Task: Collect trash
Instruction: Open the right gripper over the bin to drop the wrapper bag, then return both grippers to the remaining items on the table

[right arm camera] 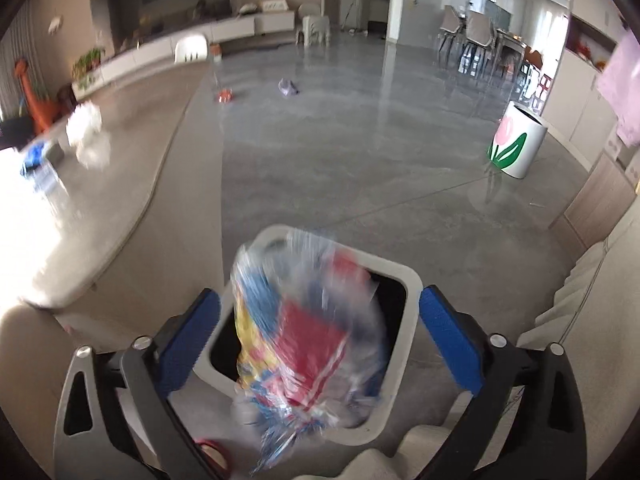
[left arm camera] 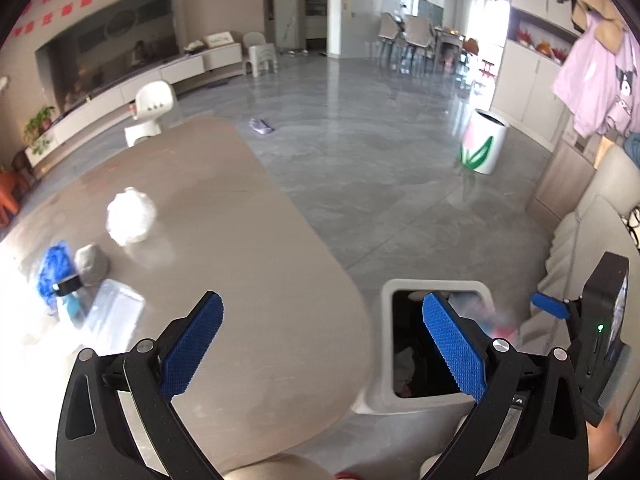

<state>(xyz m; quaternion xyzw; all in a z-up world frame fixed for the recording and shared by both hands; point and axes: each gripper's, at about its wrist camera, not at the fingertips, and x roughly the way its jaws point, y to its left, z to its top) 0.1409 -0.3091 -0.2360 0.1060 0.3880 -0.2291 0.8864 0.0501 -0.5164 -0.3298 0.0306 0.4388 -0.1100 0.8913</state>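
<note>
My right gripper (right arm camera: 319,320) is open above a white square-rimmed trash bin (right arm camera: 412,280). A crumpled clear plastic wrapper with red, blue and yellow print (right arm camera: 308,340) is blurred between the open fingers, over the bin mouth, touching neither finger. My left gripper (left arm camera: 322,324) is open and empty over the beige table's right edge (left arm camera: 248,264). On the table lie a white crumpled paper ball (left arm camera: 131,221), a grey lump (left arm camera: 92,264), a blue crumpled piece (left arm camera: 54,268) and a clear plastic container (left arm camera: 108,316). The bin (left arm camera: 386,320) stands on the floor beside the table.
A white bin with a tulip print (left arm camera: 484,146) stands further off on the grey floor. A purple item (left arm camera: 261,126) lies on the floor. A white chair (left arm camera: 150,110) is behind the table. A beige sofa (right arm camera: 580,300) is at right.
</note>
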